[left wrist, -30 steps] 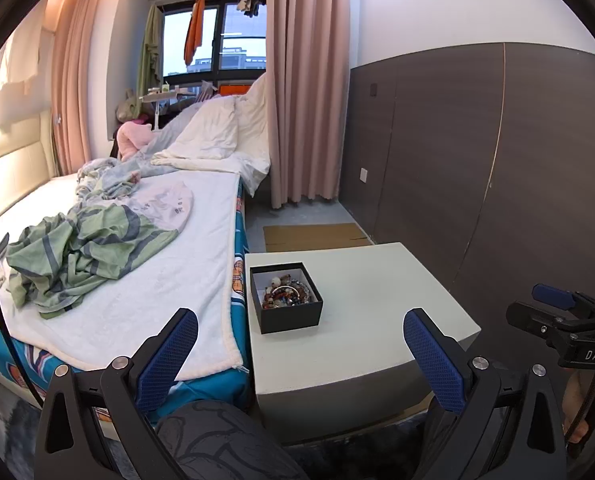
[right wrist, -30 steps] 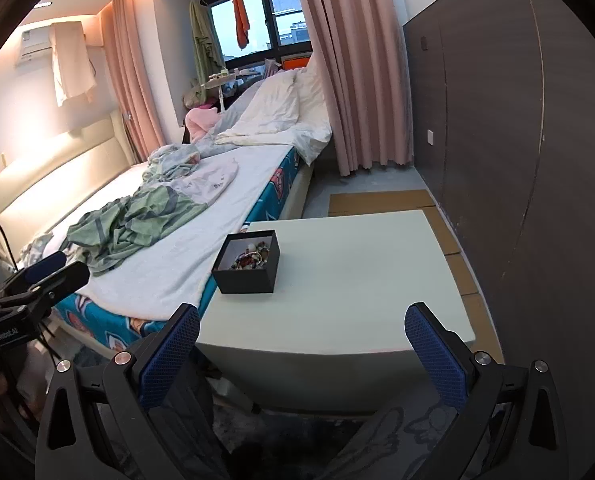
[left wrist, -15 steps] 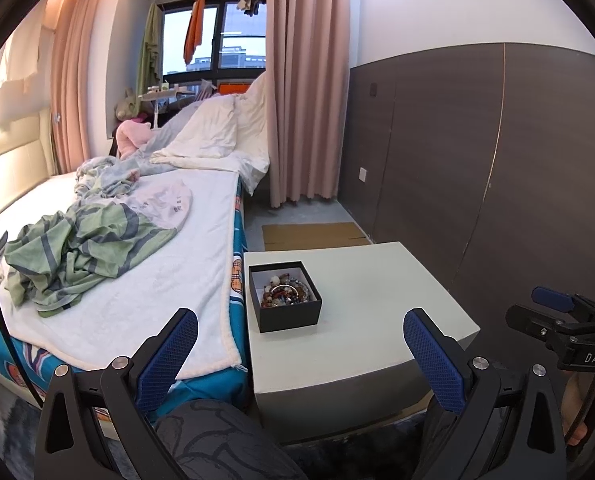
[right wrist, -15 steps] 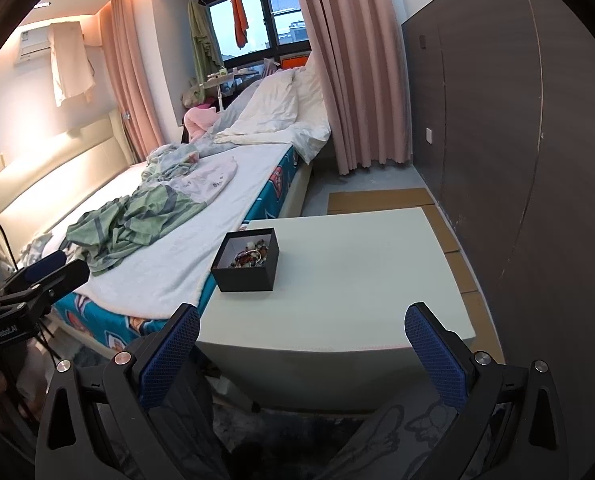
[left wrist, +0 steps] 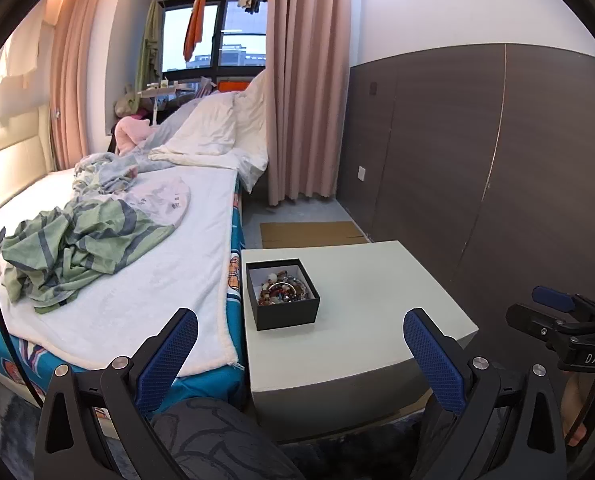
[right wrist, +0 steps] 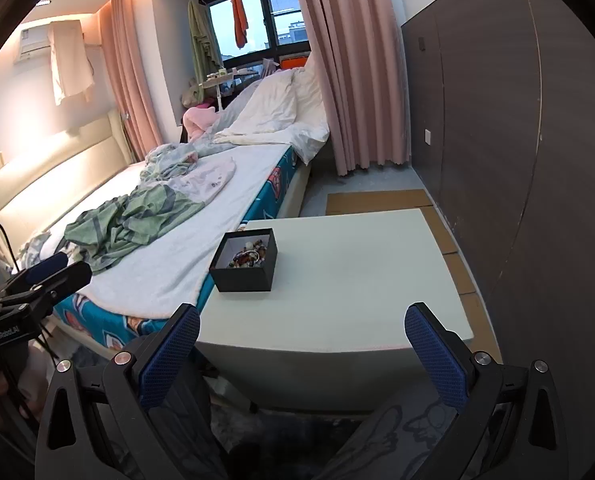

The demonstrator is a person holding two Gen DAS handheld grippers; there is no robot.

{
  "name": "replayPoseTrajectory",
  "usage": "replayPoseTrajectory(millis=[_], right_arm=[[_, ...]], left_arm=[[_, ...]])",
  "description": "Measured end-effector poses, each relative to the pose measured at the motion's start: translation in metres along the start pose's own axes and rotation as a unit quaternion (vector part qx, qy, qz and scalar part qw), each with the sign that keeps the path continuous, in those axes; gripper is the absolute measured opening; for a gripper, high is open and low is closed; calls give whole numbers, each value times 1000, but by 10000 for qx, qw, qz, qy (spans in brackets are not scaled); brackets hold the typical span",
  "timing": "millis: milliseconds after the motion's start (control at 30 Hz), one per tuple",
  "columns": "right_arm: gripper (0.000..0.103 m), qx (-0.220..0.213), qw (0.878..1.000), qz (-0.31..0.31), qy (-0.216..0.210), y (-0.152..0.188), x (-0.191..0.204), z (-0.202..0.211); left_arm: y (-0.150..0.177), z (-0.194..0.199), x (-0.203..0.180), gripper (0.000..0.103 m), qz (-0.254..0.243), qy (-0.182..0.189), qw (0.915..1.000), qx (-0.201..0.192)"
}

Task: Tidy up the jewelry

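Note:
A small black box (left wrist: 282,295) holding a tangle of beaded jewelry (left wrist: 283,290) sits on the left part of a pale low table (left wrist: 369,308). The same box (right wrist: 244,261) shows in the right wrist view near the table's (right wrist: 353,276) left edge. My left gripper (left wrist: 300,350) hangs open in front of the table's near edge, well short of the box. My right gripper (right wrist: 303,344) is open too, held above the near edge with nothing between its blue pads. Each view catches the other gripper at its side: the right gripper (left wrist: 557,312) and the left gripper (right wrist: 45,276).
A bed (left wrist: 145,264) with a white blanket and crumpled green striped cloth (left wrist: 73,240) runs along the table's left side. A dark panelled wall (left wrist: 477,160) stands to the right. Flat cardboard (left wrist: 309,234) lies on the floor beyond the table, before pink curtains.
Both views have barely shifted; the box and table sit slightly lower and left in the left wrist view. Both grippers stay open.

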State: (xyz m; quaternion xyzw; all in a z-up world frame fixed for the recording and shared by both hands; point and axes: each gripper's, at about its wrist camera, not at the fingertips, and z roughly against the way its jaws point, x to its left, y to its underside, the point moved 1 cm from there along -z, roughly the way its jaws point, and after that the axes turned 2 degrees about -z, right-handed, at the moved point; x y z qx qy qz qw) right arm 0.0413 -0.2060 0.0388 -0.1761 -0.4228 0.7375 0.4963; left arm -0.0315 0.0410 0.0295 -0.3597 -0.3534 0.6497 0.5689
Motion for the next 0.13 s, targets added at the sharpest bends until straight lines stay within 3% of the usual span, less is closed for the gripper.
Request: replayPoseTrajectory(millis=[133], right_arm=[[103, 46, 10000, -33, 19, 0, -3, -5]], left_arm=[[1, -1, 0, 103, -17, 3, 10000, 3]])
